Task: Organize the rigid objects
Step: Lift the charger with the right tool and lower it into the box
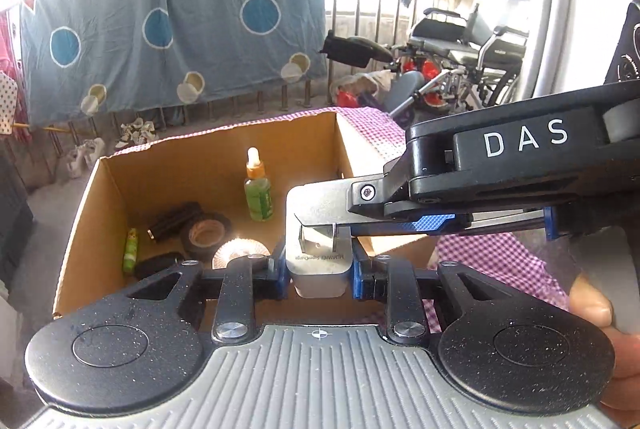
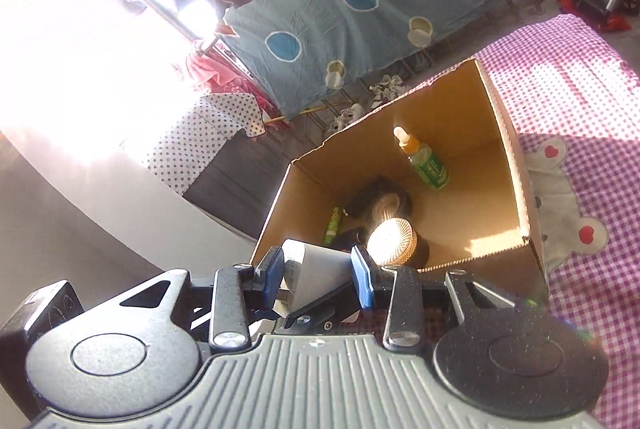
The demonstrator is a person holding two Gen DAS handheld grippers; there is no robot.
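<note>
White charger [image 1: 320, 269], grey lettering. Left hand-held gripper [image 1: 319, 275]: black body, blue finger pads. Right hand-held gripper [image 2: 318, 275]: same colours, white "DAS" lettering. Cardboard box [image 1: 96, 197]: plain brown. Dropper bottle [image 1: 259, 195]: green, orange collar, white bulb. Tape roll [image 1: 206, 231]: black. Small tube [image 1: 130, 249]: yellow-green. Tablecloth [image 2: 580, 109]: pink-and-white gingham. Hanging sheet [image 1: 168, 29]: blue-grey, blue circles, red triangles.

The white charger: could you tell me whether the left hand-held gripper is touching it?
Touching. The left wrist view shows the left hand-held gripper with both blue pads pressed against the charger, no gap on either side.
</note>
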